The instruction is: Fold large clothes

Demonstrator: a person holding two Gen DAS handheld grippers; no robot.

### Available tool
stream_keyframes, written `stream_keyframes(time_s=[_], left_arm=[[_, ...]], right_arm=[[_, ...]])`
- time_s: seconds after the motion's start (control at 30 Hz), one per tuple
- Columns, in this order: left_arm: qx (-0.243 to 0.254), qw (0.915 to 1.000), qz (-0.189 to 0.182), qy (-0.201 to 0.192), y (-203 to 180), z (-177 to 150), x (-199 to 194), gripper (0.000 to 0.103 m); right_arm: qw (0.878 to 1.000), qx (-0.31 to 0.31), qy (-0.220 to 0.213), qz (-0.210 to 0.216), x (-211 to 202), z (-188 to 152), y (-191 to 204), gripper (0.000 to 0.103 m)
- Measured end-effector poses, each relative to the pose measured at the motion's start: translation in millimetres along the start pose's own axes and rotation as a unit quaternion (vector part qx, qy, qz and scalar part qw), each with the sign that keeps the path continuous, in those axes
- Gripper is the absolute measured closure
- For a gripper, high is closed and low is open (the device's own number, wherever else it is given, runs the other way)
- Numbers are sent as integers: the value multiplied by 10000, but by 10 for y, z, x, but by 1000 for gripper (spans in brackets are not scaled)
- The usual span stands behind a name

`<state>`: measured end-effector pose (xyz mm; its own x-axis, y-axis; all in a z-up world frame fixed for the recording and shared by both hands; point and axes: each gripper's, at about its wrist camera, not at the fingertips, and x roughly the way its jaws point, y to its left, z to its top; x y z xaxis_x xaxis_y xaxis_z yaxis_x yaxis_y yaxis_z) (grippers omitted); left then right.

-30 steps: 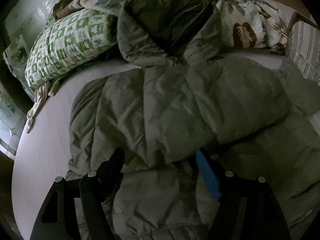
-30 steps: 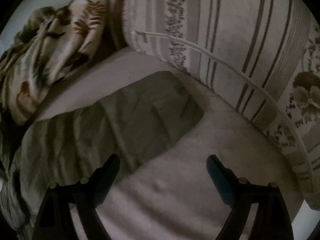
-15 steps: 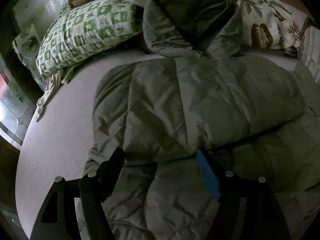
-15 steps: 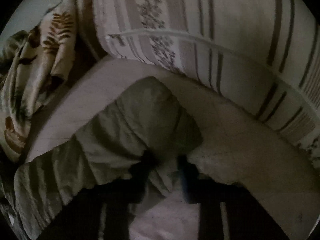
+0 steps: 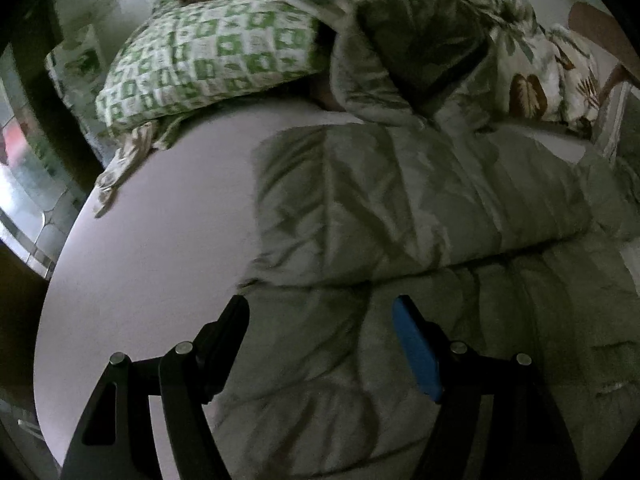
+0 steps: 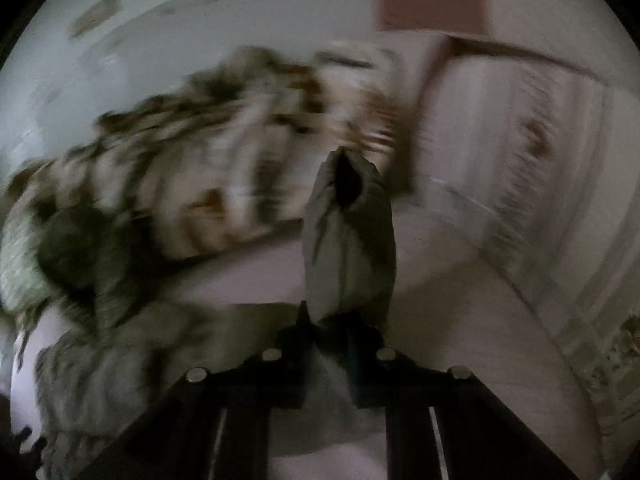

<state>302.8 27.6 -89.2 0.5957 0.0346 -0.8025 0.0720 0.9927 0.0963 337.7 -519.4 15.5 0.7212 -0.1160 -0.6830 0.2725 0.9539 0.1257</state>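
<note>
1. One olive-green quilted puffer jacket (image 5: 400, 220), crinkled and matte, lies spread on the pale smooth bed sheet (image 5: 160, 240), one padded sleeve folded across its body.
2. The left gripper (image 5: 320, 312) hovers over the jacket's lower part with its black and blue-padded fingers wide apart, gripping nothing.
3. The right gripper (image 6: 332, 320) is pinched together on the jacket's sleeve cuff (image 6: 348, 232), which stands up as a tube with a dark opening.
4. A green-and-white checked pillow (image 5: 208, 60) and a leaf-print quilt (image 5: 532, 68) lie behind the jacket.
5. No writing is readable.
6. A second ago the right fingers were apart above the flat sleeve; now the sleeve is lifted, the view blurred.
</note>
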Motion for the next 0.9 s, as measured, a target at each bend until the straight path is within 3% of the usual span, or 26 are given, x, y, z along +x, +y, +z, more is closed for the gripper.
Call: stream_keyframes(time_s=[0.23, 0.43, 0.57, 0.63, 0.67, 0.73, 0.77, 0.8, 0.9], left_arm=[[-448, 9990, -53, -3, 473, -161, -142, 28], [-595, 9981, -121, -82, 683, -250, -199, 28], [-705, 9973, -165, -102, 794, -292, -186, 28], [-764, 9968, -216, -97, 846, -305, -169, 28], [-778, 9967, -228, -89, 860, -309, -162, 28], [-803, 9964, -248, -76, 876, -305, -142, 28], [-818, 9963, -252, -68, 879, -294, -133, 28], [-835, 9961, -263, -61, 874, -281, -128, 28], [-893, 9953, -365, -62, 814, -207, -114, 28]], right_arm=[[9890, -820, 274, 1203, 5, -219, 1622, 88], [9629, -1343, 865, 2174, 266, -833, 2966, 88], [9453, -1572, 1424, 2477, 543, -1282, 3502, 87], [9462, -1656, 1565, 2300, 653, -1411, 3604, 82], [9456, -1675, 1620, 2268, 684, -1474, 3641, 77], [9442, -1624, 1653, 2341, 665, -1509, 3631, 52], [9435, -1606, 1622, 2402, 630, -1502, 3603, 25], [9449, -1631, 1545, 2383, 532, -1503, 3571, 20], [9451, -1665, 1448, 2411, 371, -1424, 3449, 20]])
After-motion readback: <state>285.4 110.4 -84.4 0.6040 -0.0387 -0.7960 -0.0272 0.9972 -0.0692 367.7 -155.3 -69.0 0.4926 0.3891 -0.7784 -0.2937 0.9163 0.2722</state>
